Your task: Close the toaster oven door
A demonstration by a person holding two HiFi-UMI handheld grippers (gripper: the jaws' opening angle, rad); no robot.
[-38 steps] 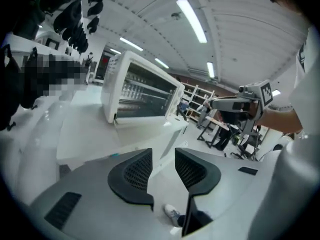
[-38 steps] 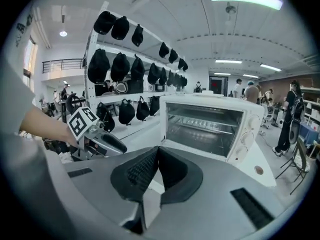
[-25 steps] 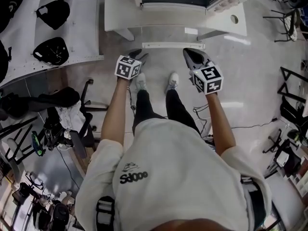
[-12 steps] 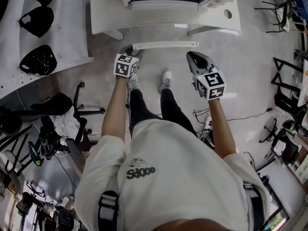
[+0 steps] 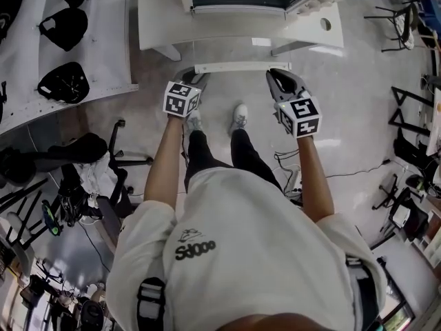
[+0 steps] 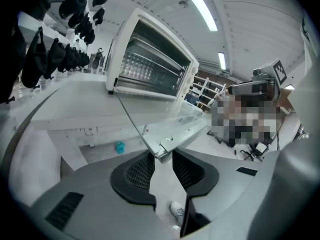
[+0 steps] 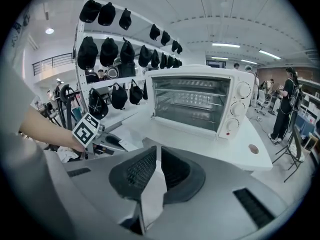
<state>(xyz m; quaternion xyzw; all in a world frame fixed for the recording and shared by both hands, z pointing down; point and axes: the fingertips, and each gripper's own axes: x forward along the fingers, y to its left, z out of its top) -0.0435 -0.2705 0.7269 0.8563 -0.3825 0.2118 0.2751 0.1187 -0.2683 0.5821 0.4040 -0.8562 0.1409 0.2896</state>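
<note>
Door (image 6: 175, 131) of white toaster oven (image 7: 200, 99) open, approx. horizontal, prob. glass-paned.

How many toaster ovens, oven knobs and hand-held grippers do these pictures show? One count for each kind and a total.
Toaster oven: 1
Knobs on its front: 3
Grippers: 2 (left gripper, jaws closing with the open door's corner between them; right gripper, nothing between its jaws)
Total: 6

left tool (image 5: 193, 77) — closing, door corner (image 6: 167, 137) between | right tool (image 5: 280, 78) — jaws slightly apart
</note>
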